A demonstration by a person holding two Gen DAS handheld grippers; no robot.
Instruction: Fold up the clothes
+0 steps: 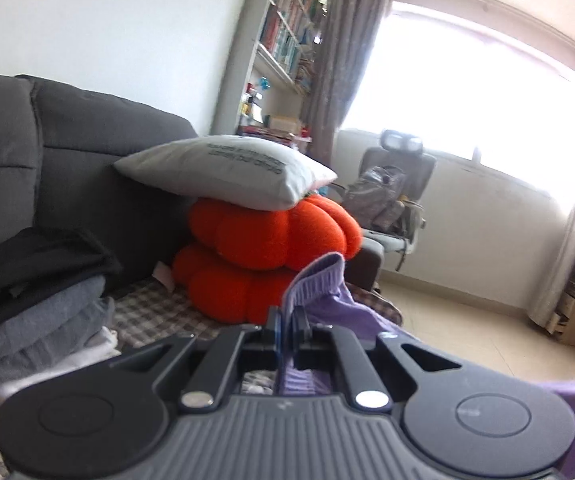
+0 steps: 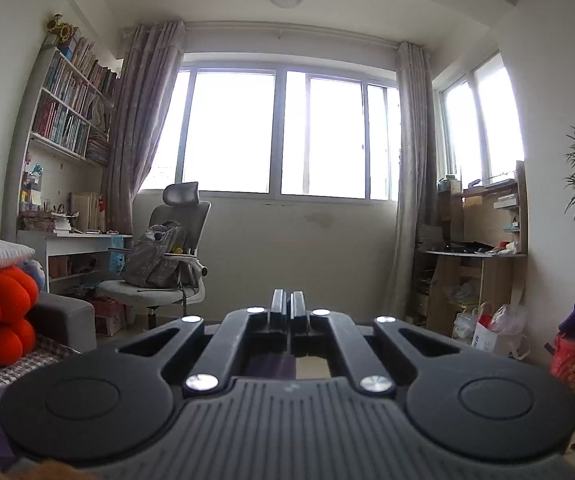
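Garment: purple ribbed knit (image 1: 319, 280), raised above the grey sofa (image 1: 87, 140), ribbed edge standing up past the fingertips, remainder draping down to the right.
Left gripper (image 1: 287, 320): pinching the purple garment, jaws nearly pressed together with the cloth between them, pointing toward the sofa's far end.
Right gripper (image 2: 287, 304): jaws pressed fully together, nothing visible between the tips; purple cloth seen below through the frame; grip on it cannot be confirmed.
Folded pile (image 1: 35, 300): black, grey and white items stacked on the sofa seat, left side.
Checked cover (image 1: 159, 308): spread over the sofa seat, beneath the pile.
Orange pumpkin cushions (image 1: 267, 252): two, stacked at the sofa's far end.
Grey pillow (image 1: 227, 168): resting on top of the cushions.
Office chair (image 2: 179, 248): beyond the sofa, by the window, bag on its seat.
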